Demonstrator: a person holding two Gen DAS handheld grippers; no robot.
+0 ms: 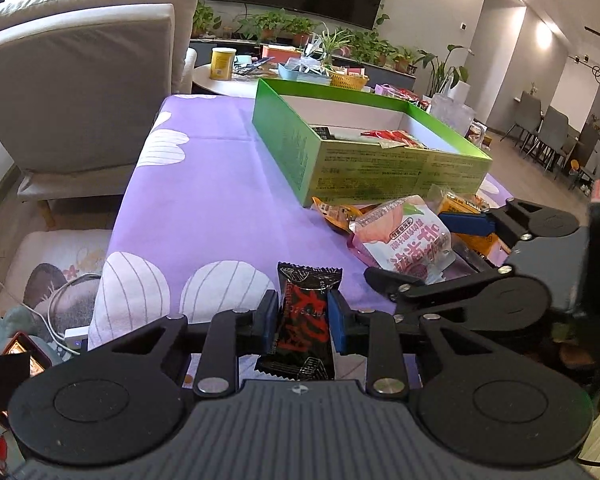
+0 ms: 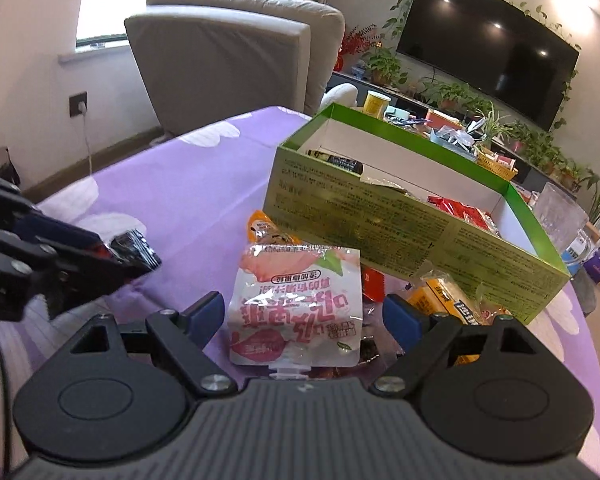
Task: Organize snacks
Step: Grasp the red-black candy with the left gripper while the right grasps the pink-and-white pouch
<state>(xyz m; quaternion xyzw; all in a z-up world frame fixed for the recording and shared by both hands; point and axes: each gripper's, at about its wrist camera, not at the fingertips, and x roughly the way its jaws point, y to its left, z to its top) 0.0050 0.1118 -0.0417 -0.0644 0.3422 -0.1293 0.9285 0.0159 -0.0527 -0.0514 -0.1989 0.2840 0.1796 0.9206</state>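
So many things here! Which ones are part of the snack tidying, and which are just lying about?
Part of the job:
green box
black snack bar, held by the left gripper
pink pouch, between the open right gripper
orange packets

Just lying about:
armchair
television
yellow can

home living room | armchair (image 2: pixel 228 52) | wall TV (image 2: pixel 488 44) | houseplants (image 1: pixel 284 24)
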